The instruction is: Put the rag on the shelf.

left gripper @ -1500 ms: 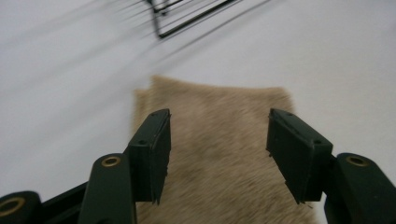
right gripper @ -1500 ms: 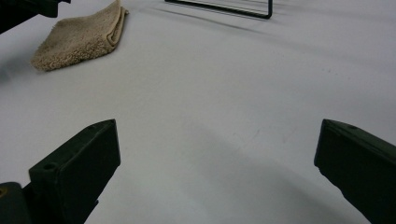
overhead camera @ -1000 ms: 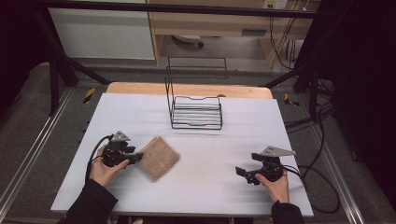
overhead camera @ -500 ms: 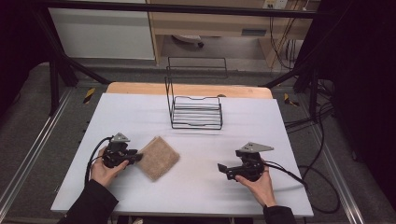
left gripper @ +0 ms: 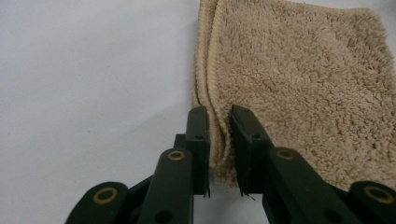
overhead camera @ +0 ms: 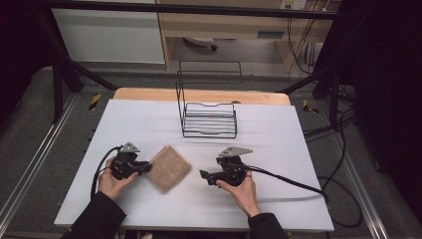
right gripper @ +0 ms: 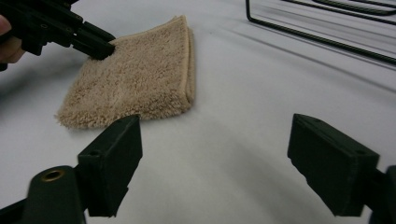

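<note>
On the white table [overhead camera: 278, 149], toward its near left part, the folded beige towel [overhead camera: 168, 168] lay flat, turned cornerwise to you, with the black wire rack [overhead camera: 208, 119] standing well apart from it toward the far edge. Your left gripper [overhead camera: 147, 168] sat at the towel's left corner, and its jaws had just been closing: in the left gripper view your left pads stood narrow with the towel's stitched, folded edge [left gripper: 210, 84] pinched between them, the cloth bunching up in the small gap. Your right gripper [overhead camera: 203, 175] was low over the bare table just right of the towel, pointing toward it. Its jaws had just been closing a little too, yet in the right gripper view they stood wide apart with nothing between them but white tabletop; the towel's near corner lay just beyond the left-hand jaw, not touching it, as far as you could tell
</note>
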A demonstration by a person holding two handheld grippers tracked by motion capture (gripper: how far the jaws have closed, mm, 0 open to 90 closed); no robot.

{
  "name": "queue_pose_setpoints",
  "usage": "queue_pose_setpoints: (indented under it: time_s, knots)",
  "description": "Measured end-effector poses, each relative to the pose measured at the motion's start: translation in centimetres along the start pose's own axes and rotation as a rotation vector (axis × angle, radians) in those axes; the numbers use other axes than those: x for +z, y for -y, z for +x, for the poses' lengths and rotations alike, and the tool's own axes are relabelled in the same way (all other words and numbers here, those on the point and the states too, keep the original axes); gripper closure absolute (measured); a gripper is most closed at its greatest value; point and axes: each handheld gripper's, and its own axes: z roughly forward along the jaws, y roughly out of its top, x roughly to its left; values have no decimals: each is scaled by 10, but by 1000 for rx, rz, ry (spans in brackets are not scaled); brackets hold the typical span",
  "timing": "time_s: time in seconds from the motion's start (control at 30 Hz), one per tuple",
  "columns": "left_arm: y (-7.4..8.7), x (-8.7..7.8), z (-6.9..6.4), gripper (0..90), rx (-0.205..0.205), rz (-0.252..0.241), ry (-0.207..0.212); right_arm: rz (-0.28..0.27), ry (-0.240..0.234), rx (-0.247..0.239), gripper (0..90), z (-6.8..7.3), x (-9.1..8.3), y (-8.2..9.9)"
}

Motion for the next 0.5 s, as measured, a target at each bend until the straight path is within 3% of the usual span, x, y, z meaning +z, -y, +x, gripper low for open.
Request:
queue_pose_setpoints:
  time_s: [0.3,0.5]
  knots:
    - [0,0,-1,795,-16,0,-9,23,18,12,367,18,38,-9]
    - [0,1,-2,795,-9,0,-13,28,21,43,477,25,55,-12]
